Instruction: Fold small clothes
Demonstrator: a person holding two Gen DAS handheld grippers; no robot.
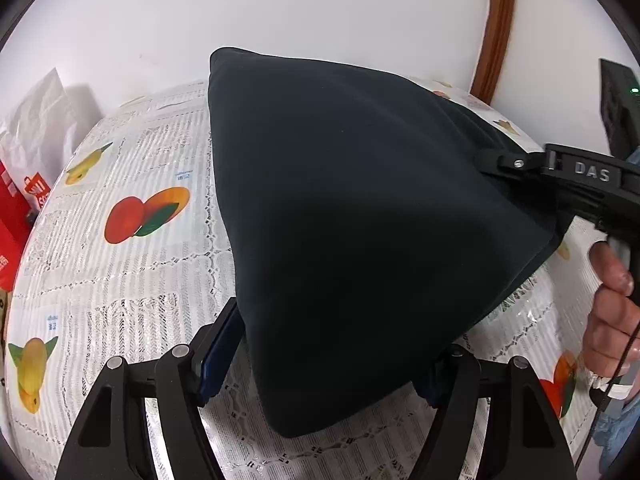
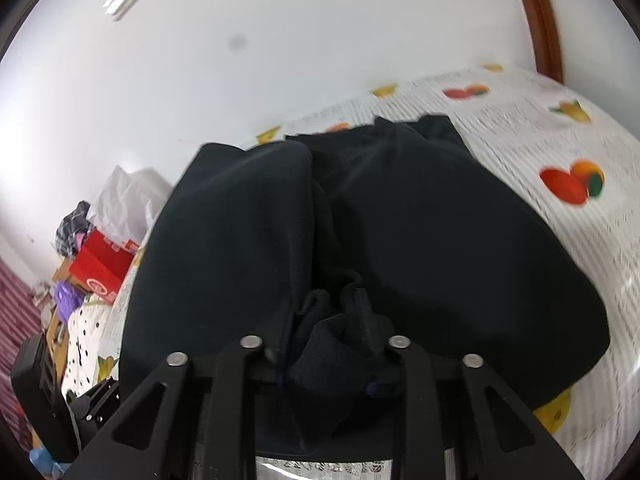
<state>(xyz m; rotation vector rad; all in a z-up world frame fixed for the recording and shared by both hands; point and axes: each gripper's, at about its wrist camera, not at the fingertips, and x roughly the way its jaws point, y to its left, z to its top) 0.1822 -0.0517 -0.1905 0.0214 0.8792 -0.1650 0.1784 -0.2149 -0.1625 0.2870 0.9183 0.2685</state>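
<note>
My left gripper and right gripper both pinch the dark garment, lifted tent-like over the fruit-print counter, peak pointing toward the wall.

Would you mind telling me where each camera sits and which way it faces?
Left wrist: on the left gripper, facing the wall across the dark garment; right gripper and hand show at its right.
Right wrist: on the right gripper, facing bunched cloth, the left gripper at lower left.
Shared: garment, fruit-print tablecloth, red box.
</note>
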